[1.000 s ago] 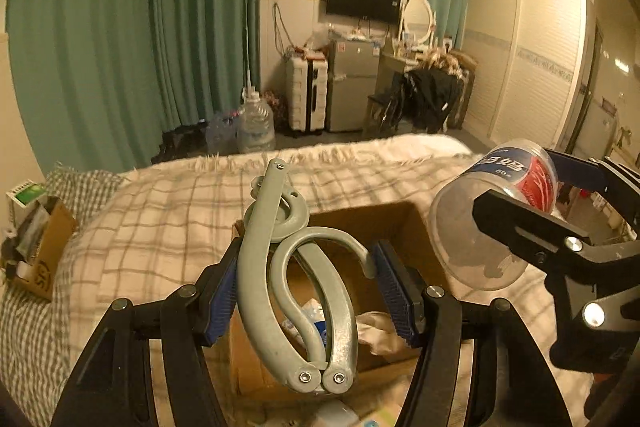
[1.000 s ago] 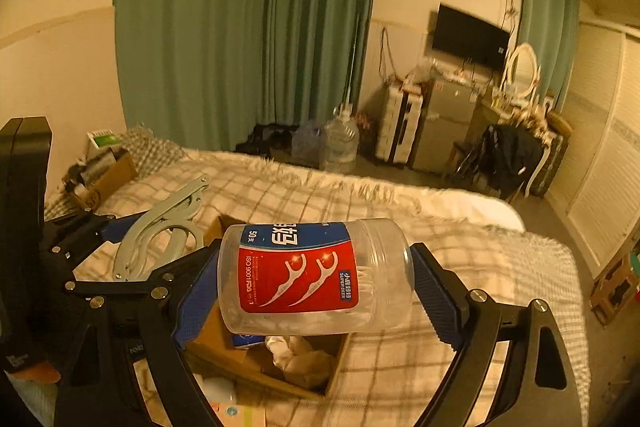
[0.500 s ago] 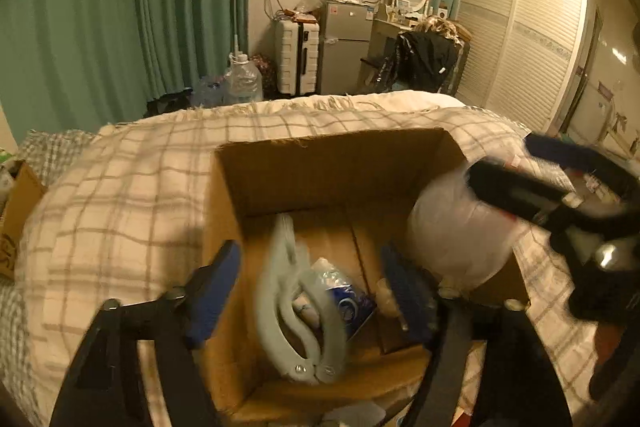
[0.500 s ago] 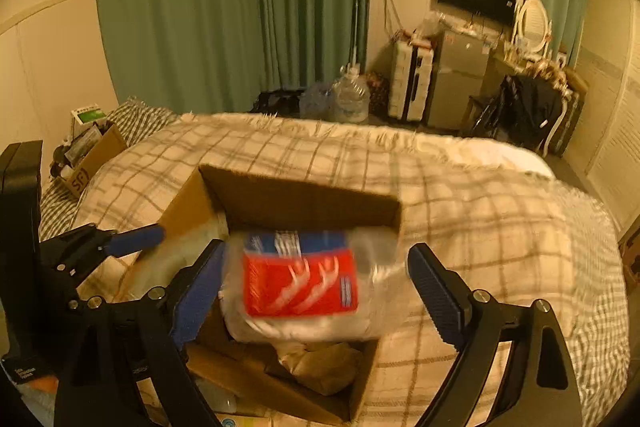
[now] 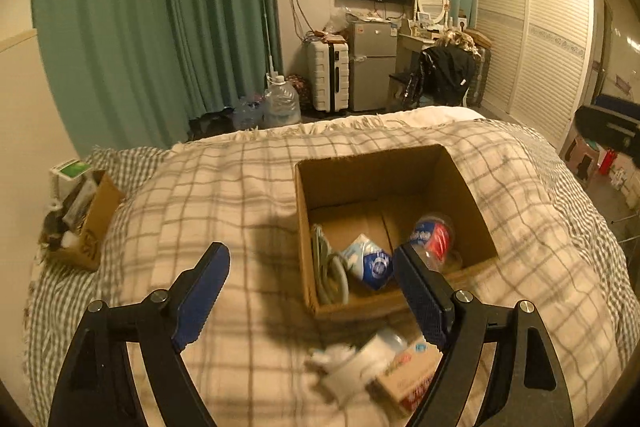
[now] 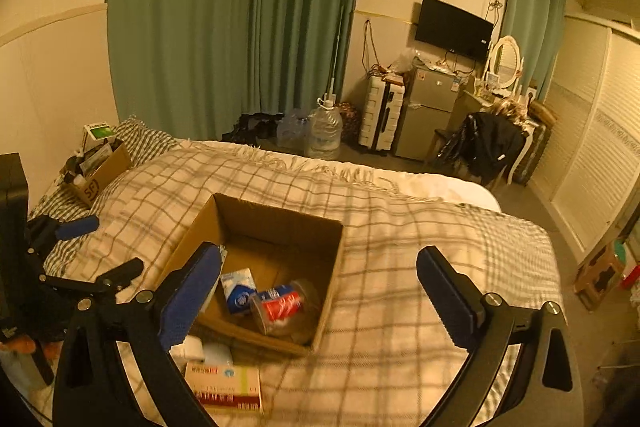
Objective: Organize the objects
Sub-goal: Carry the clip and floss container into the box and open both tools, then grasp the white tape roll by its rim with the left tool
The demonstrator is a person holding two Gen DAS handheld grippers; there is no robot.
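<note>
An open cardboard box (image 5: 472, 195) (image 6: 334, 267) sits on the plaid bed. Inside lie the grey folding hanger (image 5: 326, 273), a blue-white packet (image 5: 368, 263) (image 6: 238, 289) and the clear floss-pick jar with a red label (image 5: 434, 235) (image 6: 282, 307). My left gripper (image 5: 310, 289) is open and empty above the bed, in front of the box. My right gripper (image 6: 318, 291) is open and empty above the box's near side. A flat red-and-white carton (image 5: 408, 371) (image 6: 226, 383) and a white item (image 5: 352, 365) lie on the bed in front of the box.
A smaller cardboard box (image 5: 86, 223) (image 6: 98, 175) with clutter sits at the bed's left edge. Beyond the bed are green curtains, water jugs (image 5: 280, 103), a suitcase, a fridge and a chair with a black coat. A small stool (image 6: 602, 269) stands at right.
Both grippers let go: the hanger and the floss-pick jar dropped into the box. Both grippers then pulled back and up, jaws wide open.
</note>
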